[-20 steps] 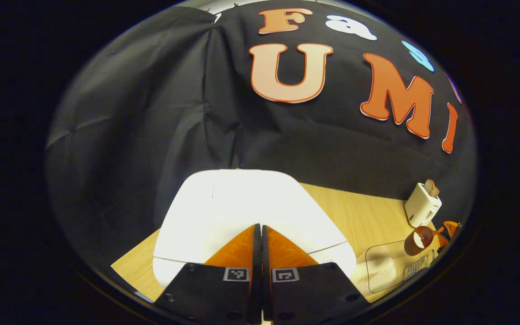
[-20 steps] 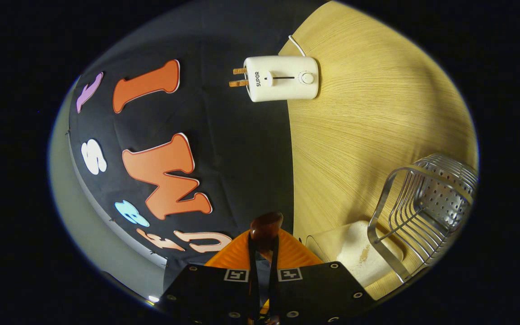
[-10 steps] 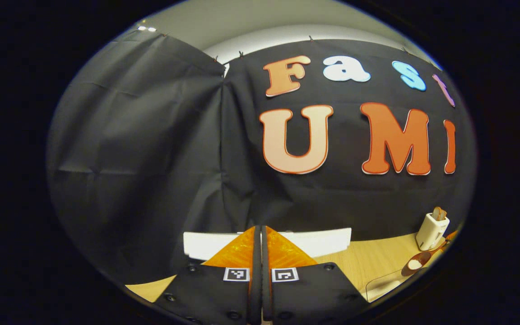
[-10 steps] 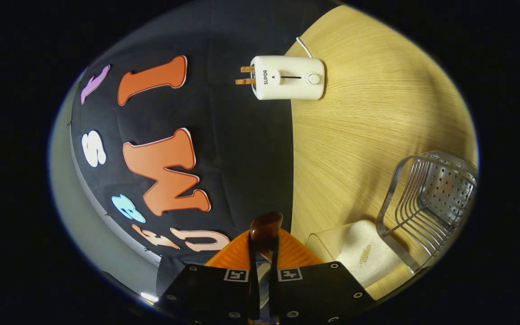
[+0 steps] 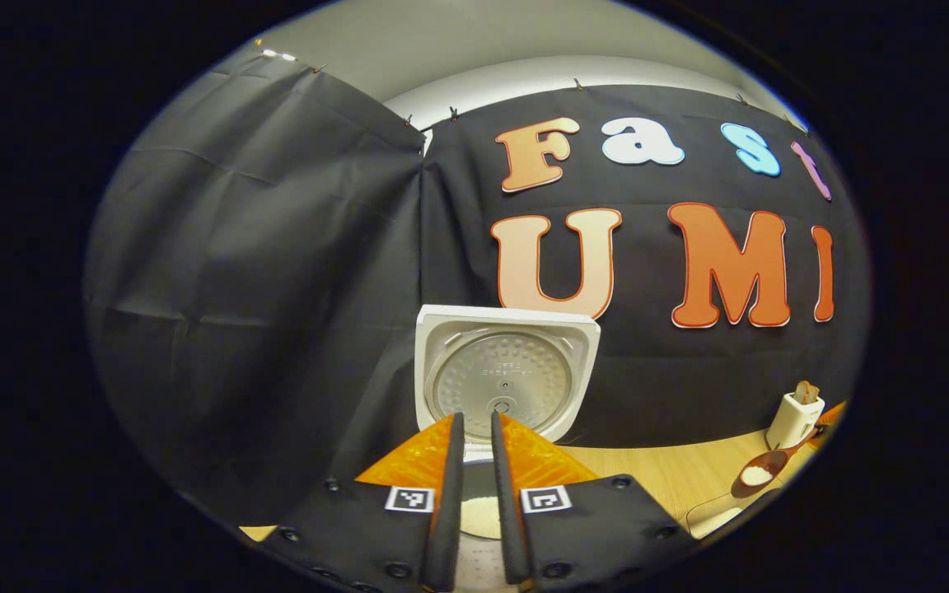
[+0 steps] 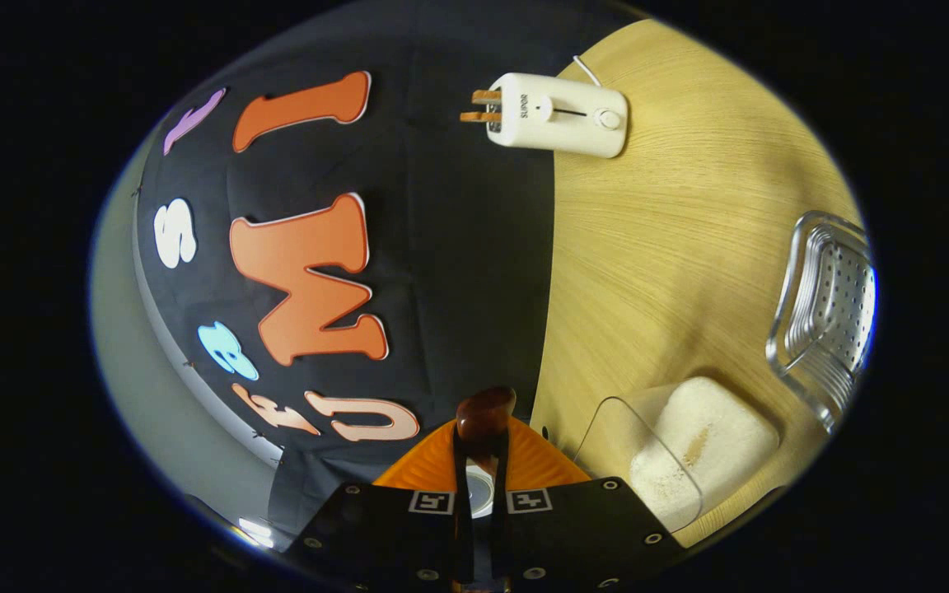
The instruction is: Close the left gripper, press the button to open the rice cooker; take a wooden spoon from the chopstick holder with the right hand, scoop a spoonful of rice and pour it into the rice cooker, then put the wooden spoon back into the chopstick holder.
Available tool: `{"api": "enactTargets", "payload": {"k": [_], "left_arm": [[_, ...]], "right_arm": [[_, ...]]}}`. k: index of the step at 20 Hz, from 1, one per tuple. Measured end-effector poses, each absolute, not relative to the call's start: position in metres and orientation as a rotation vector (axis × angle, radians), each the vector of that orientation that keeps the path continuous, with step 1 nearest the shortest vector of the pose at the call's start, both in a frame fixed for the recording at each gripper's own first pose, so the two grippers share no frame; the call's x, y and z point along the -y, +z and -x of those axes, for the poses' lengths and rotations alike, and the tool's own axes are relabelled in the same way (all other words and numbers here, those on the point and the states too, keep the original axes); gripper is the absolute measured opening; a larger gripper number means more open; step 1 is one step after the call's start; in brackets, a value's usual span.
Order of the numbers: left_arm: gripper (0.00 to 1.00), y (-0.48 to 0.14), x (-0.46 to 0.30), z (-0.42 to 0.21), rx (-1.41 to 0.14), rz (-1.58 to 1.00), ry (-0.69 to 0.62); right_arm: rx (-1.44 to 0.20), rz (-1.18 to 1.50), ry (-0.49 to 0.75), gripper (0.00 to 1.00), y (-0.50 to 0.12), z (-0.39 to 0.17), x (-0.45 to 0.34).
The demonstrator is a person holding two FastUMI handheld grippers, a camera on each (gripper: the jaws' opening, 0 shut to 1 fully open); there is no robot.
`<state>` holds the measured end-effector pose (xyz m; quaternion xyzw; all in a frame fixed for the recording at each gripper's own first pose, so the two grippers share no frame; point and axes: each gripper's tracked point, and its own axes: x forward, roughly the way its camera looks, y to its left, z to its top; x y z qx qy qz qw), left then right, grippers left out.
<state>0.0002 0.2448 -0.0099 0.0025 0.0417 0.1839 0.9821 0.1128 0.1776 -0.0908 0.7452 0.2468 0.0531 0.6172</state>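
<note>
In the left gripper view the white rice cooker's lid [image 5: 506,379] stands upright, its metal inner plate facing me. My left gripper [image 5: 474,424] is in front of it, fingers slightly apart and open, holding nothing. The cooker's pot [image 5: 481,515] shows through the gap. At far right hangs the wooden spoon [image 5: 759,471], with white rice in its bowl. My right gripper [image 6: 481,432] is shut on the spoon's brown handle [image 6: 484,410]. The metal chopstick holder [image 6: 829,305] sits at the right edge of the right gripper view.
A clear box of rice [image 6: 689,453] lies on the wooden table [image 6: 672,214] beside the holder. A white toaster [image 6: 561,115] with bread stands at the back by the wall, also seen small as the toaster [image 5: 796,416]. The clear box's edge [image 5: 713,515] lies below the spoon.
The cooker lid has swung from flat to upright. My left gripper tilted up and its fingers parted a little. My right gripper carried the spoon away from the holder.
</note>
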Motion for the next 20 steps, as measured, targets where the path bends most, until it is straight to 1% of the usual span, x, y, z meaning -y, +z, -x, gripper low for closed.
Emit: {"api": "enactTargets", "payload": {"k": [1,3,6,10,11,12,13,20], "left_arm": [[0.31,-0.012,-0.247,0.003,-0.086,-0.002,0.369],[0.43,-0.019,-0.250,0.008,-0.093,0.003,0.363],[0.65,-0.026,-0.254,0.014,-0.099,0.005,0.357],[0.82,-0.034,-0.253,0.025,-0.110,-0.007,0.336],[0.83,-0.035,-0.254,0.027,-0.113,-0.003,0.335],[0.88,-0.037,-0.255,0.029,-0.115,0.004,0.337],[0.89,-0.039,-0.256,0.030,-0.119,0.008,0.334],[0.90,-0.064,-0.259,0.039,-0.165,-0.007,0.335]], "right_arm": [[-0.567,-1.706,0.141,0.08,-0.084,-0.117,-0.184],[-0.564,-1.691,0.175,0.08,-0.069,-0.126,-0.201],[-0.574,-1.686,0.229,0.08,-0.049,-0.136,-0.229],[-0.597,-1.655,0.272,0.08,-0.032,-0.149,-0.264],[-0.597,-1.654,0.279,0.08,-0.029,-0.152,-0.270],[-0.594,-1.654,0.287,0.08,-0.023,-0.157,-0.276],[-0.590,-1.651,0.293,0.08,-0.018,-0.160,-0.281],[-0.511,-1.560,0.287,0.08,0.008,-0.189,-0.307]]}}
